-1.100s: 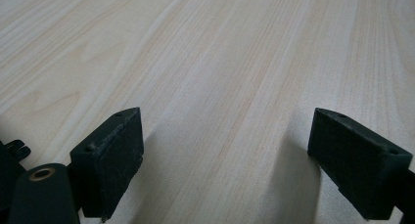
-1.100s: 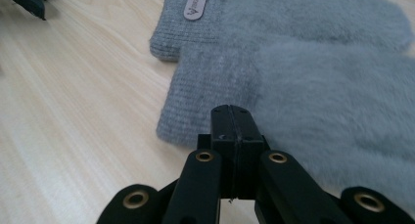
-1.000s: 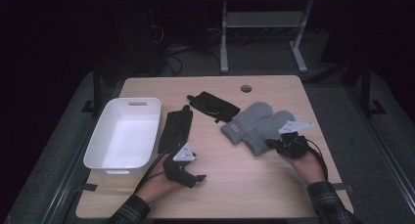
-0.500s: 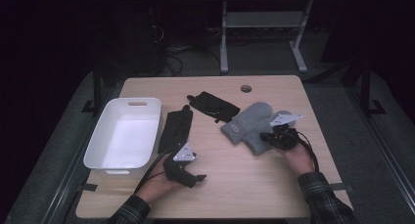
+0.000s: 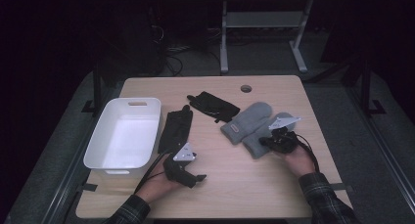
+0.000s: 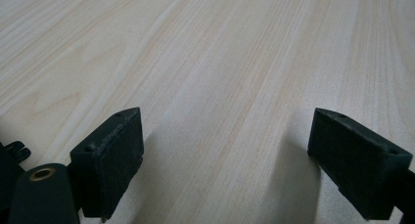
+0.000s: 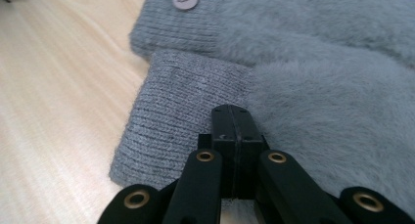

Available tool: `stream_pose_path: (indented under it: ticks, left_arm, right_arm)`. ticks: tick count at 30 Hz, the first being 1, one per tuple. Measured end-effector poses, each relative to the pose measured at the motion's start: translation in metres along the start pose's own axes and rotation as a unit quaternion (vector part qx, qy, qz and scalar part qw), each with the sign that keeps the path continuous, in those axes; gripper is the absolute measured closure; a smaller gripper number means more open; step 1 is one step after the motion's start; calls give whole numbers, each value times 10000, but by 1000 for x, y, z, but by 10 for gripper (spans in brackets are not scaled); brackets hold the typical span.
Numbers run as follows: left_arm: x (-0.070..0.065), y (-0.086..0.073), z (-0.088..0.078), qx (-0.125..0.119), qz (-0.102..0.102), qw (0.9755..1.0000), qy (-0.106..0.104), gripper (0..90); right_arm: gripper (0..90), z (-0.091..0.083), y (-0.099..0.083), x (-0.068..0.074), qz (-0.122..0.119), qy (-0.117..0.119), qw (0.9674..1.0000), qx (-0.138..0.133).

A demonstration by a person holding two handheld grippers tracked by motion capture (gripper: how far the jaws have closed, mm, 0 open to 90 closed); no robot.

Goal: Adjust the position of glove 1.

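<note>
Right gripper view: nearer grey fuzzy knit mitten [image 7: 313, 136] with ribbed cuff directly under right gripper [image 7: 234, 117], jaws pressed flat together, nothing between them, tips over the seam where ribbing meets fleece. Second grey fuzzy mitten with a small pale label [image 7: 293, 28] just beyond, edge touching the first.

High view: both mittens side by side on right half of pale wooden table [image 5: 235, 194], labelled one [image 5: 246, 121] on the left, the other [image 5: 258, 142] nearer and to its right, cuffs toward near-left. Right gripper [image 5: 272, 143] at the nearer mitten's right edge, held in right hand [image 5: 298, 160], plaid sleeve behind, grey three-cornered plate on top.

Farther left and farther back, black glove [image 5: 213, 105] lying flat, close to the labelled mitten's far-left side. Left of that, second black glove [image 5: 176, 128], long and flat, just beside white rectangular plastic bin [image 5: 147, 131] at the table's left edge. Left gripper [image 5: 193, 177] near the front edge, below the long black glove, resting in left hand [image 5: 159, 185].

Left gripper view: jaws wide apart, bare wood grain [image 6: 220, 87] between them, nothing gripped.

Round cable hole [image 5: 246, 88] in far part of tabletop, well apart from everything.
</note>
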State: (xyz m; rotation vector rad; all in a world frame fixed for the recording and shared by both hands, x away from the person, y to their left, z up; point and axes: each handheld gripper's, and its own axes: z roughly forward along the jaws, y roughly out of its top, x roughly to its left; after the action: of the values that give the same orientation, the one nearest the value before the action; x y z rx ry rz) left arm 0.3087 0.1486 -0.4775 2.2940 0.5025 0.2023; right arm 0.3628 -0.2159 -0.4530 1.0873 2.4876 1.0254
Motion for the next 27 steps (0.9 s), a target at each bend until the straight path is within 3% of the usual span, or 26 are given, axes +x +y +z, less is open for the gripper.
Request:
stream_pose_path:
  ticks: [8, 20, 27]
  left_arm:
    - [0, 0, 0, -6, -1, 10000, 4, 123]
    - [0, 0, 1, -39, -5, 10000, 21, 123]
    - [-1, 0, 1, -56, -26, 10000, 27, 123]
  right_arm:
    - [900, -7, -6, 15, -70, 123, 9999, 49]
    - [900, -16, -16, 47, -156, 396, 9990, 127]
    - [900, -18, -17, 71, -379, 655, 9969, 201]
